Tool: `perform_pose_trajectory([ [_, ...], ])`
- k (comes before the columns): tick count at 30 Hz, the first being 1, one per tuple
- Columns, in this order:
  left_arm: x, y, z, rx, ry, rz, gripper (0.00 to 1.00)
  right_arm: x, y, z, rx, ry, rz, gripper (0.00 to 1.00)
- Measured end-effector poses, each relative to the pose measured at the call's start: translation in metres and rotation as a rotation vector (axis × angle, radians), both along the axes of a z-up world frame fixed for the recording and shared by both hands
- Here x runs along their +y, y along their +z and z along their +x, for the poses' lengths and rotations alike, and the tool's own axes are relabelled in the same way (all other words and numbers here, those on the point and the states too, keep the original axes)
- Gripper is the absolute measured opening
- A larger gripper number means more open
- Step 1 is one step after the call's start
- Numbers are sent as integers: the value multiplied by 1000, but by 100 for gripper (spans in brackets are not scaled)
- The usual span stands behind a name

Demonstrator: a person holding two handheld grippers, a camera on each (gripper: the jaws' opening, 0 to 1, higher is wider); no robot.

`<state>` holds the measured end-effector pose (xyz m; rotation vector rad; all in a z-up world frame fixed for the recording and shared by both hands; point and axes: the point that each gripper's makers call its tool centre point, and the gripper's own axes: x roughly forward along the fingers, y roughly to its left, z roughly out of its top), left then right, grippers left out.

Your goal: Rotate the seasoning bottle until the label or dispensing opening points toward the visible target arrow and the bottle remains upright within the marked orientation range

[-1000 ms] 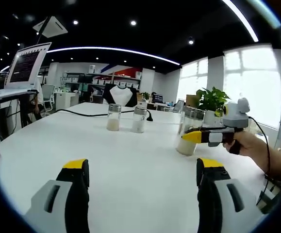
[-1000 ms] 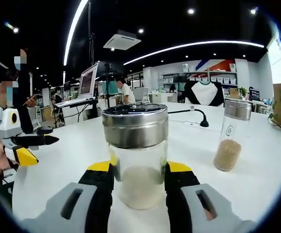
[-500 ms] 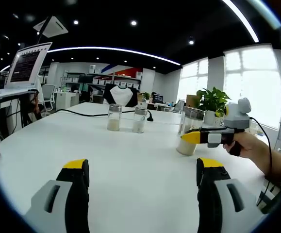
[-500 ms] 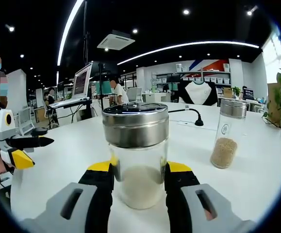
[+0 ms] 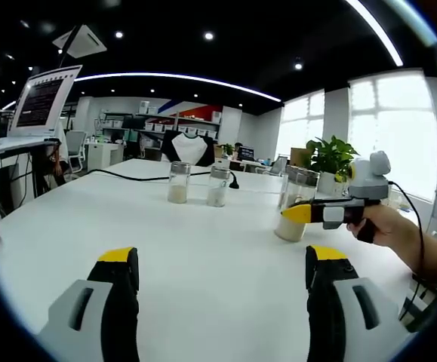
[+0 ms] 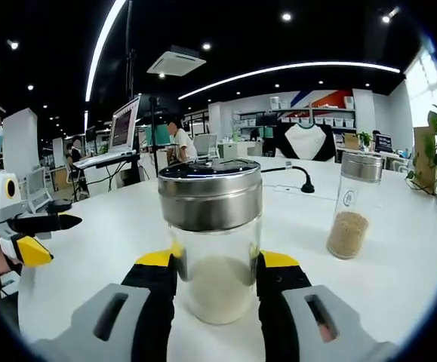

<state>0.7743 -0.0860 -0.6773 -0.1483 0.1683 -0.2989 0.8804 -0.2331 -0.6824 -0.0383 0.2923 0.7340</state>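
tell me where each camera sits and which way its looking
Left gripper view: rides the left gripper, jaws apart over the white table, facing two jars; a hand holds the right gripper at the seasoning bottle.
Right gripper view: rides the right gripper, jaws either side of the seasoning bottle; the left gripper sits at the left edge.
Shared: the table, the seasoning bottle, both grippers.

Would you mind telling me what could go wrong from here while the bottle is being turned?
The right gripper clamps the seasoning bottle low on its glass, well below the heavy metal lid, so a quick twist might tip it. The smooth glass may also slip between the jaws, leaving its facing unchanged. No target arrow is visible on the white table, so overshooting is hard to judge.
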Motion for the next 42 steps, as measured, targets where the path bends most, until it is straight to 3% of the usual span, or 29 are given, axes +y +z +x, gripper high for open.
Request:
perform_pose_trajectory([
  [6,1,0,0,-1,3,-1,97,-6,-2,1,-2,-10,2,58],
  [17,2,-1,0,-1,1,1,97,-6,3,-5,4,102,9,60],
  [22,1,0,0,-3,-1,3,97,-1,7,-10,-6,211,29,61],
  [25,1,0,0,-3,-1,4,97,0,9,-11,-47,275,-1,62],
  [28,2,1,0,-4,-1,3,97,1,12,-13,-26,315,47,62],
  [36,0,1,0,-4,-2,6,96,-1,8,-11,-4,434,78,60],
  [42,-2,2,1,-4,-3,10,96,3,4,-17,-26,533,59,56],
])
